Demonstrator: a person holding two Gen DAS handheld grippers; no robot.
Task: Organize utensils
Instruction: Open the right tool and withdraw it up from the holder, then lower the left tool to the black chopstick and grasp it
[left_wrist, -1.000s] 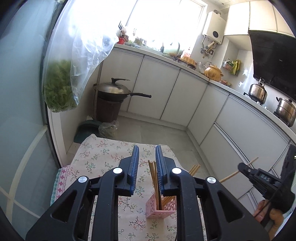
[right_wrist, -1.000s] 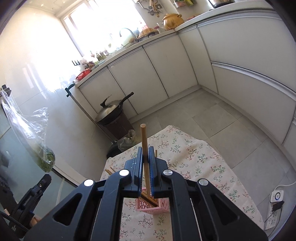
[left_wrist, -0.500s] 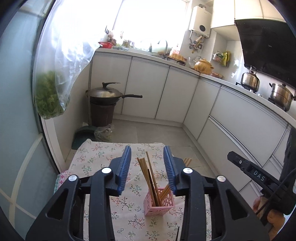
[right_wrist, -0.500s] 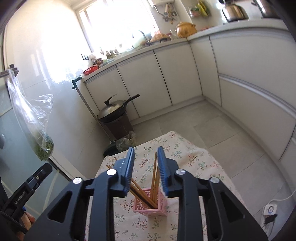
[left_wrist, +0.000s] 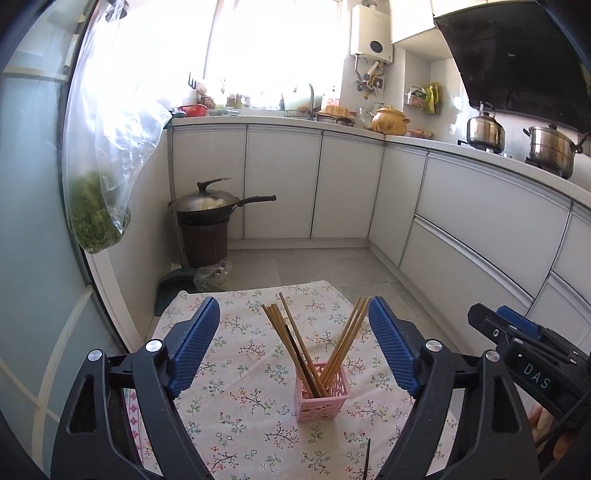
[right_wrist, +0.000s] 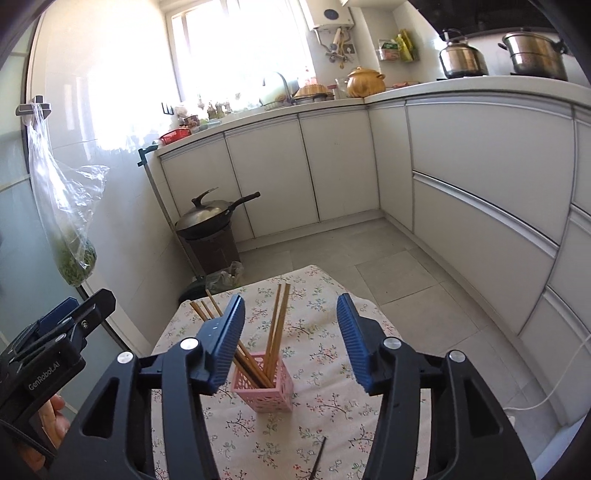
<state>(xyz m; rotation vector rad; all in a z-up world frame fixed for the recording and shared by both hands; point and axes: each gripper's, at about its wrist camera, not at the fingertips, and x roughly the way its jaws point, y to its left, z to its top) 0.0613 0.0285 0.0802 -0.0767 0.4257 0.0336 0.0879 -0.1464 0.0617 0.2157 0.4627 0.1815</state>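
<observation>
A pink perforated holder stands on the floral tablecloth and holds several wooden chopsticks that fan out left and right, plus one dark one. It also shows in the right wrist view with its chopsticks. My left gripper is open and empty, raised near the holder. My right gripper is open and empty, raised near it too. A dark chopstick lies on the cloth near me, and also shows in the right wrist view.
White kitchen cabinets ring the tiled floor beyond the table. A wok sits on a brown bin. A plastic bag of greens hangs at the left by the glass door. Pots stand on the counter.
My right gripper let go of the wooden chopstick, which now stands in the pink holder. Both grippers opened wide and drew back from the holder.
</observation>
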